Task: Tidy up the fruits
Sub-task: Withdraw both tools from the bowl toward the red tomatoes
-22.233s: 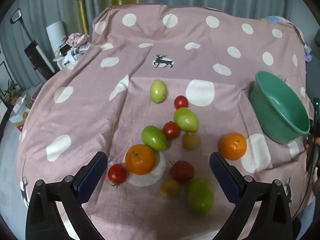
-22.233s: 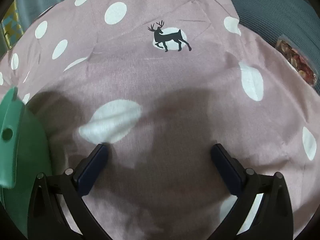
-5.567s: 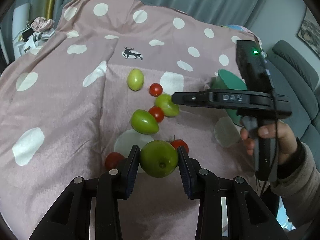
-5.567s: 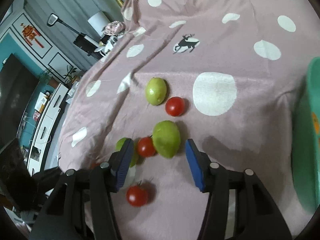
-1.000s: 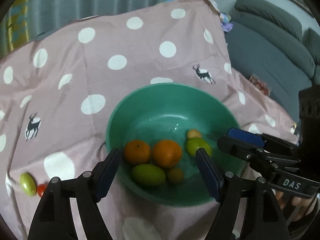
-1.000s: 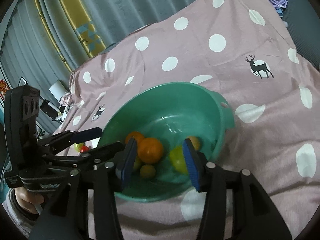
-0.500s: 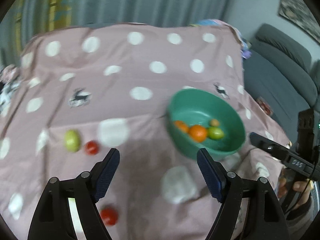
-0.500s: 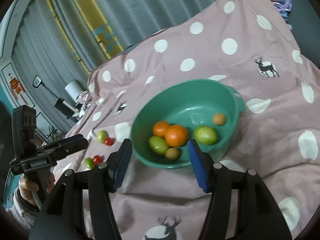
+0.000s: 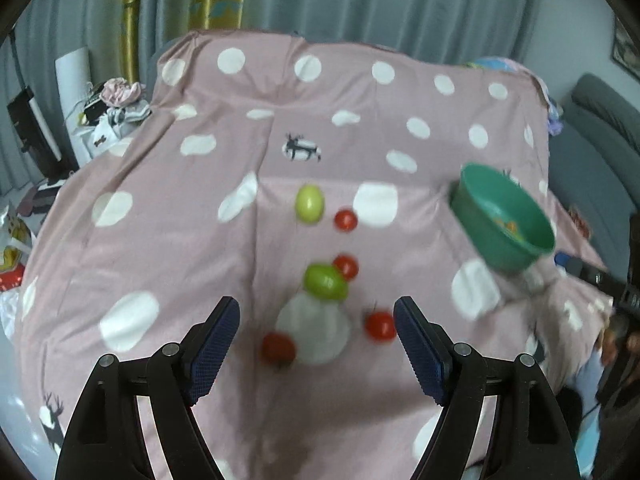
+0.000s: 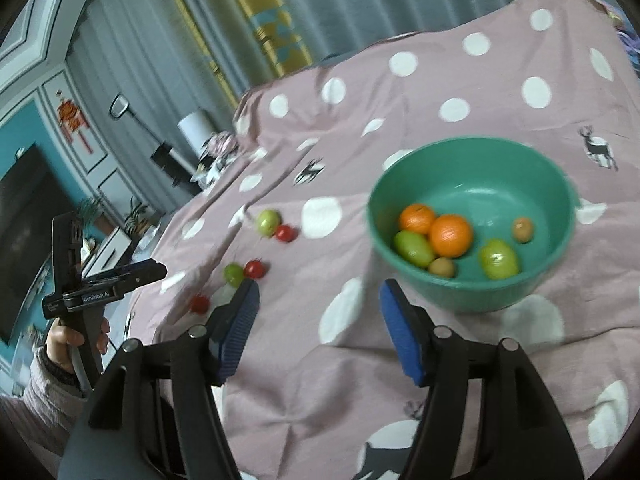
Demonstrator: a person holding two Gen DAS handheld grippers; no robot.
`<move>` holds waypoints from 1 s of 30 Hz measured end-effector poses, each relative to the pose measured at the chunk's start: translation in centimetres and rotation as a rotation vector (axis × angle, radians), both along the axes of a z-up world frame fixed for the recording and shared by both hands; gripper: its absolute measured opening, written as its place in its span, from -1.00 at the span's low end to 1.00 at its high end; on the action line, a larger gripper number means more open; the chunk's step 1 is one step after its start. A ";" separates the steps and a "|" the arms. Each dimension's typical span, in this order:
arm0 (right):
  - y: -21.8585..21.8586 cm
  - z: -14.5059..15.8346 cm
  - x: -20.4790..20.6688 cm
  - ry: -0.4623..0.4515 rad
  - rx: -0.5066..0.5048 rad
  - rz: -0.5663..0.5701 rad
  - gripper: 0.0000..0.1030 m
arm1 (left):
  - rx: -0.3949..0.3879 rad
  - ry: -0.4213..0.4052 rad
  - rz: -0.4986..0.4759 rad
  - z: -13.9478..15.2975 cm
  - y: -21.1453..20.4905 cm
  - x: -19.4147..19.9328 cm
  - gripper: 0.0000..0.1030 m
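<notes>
Now swung off the green bowl (image 10: 472,276) back over the cloth (image 9: 168,248), left gripper (image 9: 316,344) wide and empty, right gripper (image 10: 318,326) jaws just opening on nothing; six fruits bowled, two green fruits (image 9: 325,282) and four tomatoes (image 9: 379,325) left.

The left gripper (image 9: 316,344) has black angular arms with round silver screws at the joints; its fingers (image 9: 212,344) carry dark blue ribbed pads; in the right wrist view its black body shows at nine o'clock, with a small white label of lettering on the side. The right gripper (image 10: 320,328) is built alike, its pads a brighter blue. The left hand (image 10: 74,338) shows a pale pinkish sleeve with a grey knitted cuff.
</notes>
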State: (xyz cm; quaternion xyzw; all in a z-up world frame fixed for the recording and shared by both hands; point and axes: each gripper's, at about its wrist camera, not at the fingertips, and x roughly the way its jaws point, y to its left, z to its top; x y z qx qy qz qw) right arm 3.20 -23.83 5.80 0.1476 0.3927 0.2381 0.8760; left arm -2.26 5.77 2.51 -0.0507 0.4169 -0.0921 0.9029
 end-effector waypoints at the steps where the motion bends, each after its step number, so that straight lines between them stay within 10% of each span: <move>1: 0.4 -0.2 0.0 0.006 -0.001 0.015 0.24 | -0.001 0.015 -0.011 -0.6 0.2 -0.6 0.54; 30: 11.3 -4.5 1.8 0.145 -0.047 0.279 0.13 | 0.057 0.145 -0.086 -6.0 0.1 2.2 0.11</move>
